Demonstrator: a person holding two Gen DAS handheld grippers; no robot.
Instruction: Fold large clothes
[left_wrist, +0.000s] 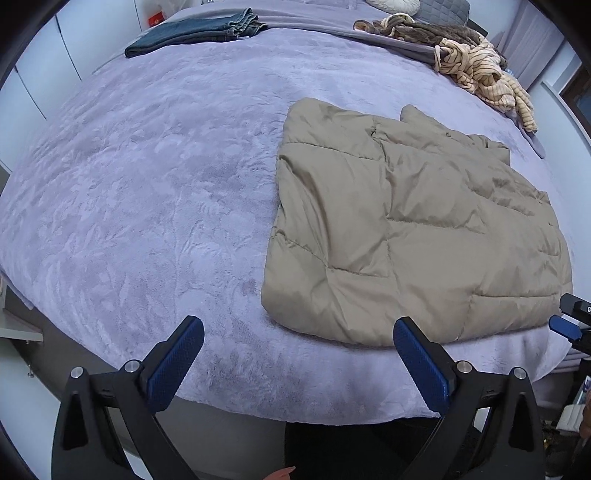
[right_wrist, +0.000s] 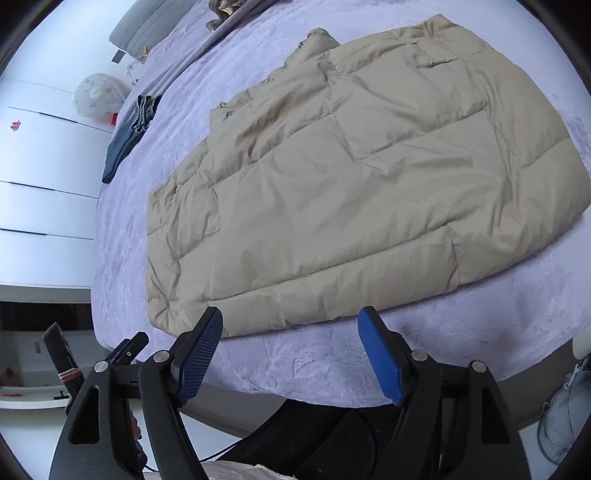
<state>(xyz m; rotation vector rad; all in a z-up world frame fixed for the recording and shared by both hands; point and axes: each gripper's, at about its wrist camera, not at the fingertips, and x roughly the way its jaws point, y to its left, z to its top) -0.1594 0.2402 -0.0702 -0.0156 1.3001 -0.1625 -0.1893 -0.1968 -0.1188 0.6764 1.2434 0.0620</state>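
Lavender bed (left_wrist: 147, 184) holds folded puffer jacket (left_wrist: 413, 229); both grippers gape

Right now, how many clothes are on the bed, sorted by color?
Tan puffy jacket: 1
Blue jeans: 1
Cream striped garment: 1
Brown patterned garment: 1
Total: 4, though the crumpled pile may hide more.

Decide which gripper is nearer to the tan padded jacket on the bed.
Right, by a small margin. The right gripper hangs open just off the jacket's near hem, roughly centred on it. The left gripper is open too, off the jacket's near left corner.
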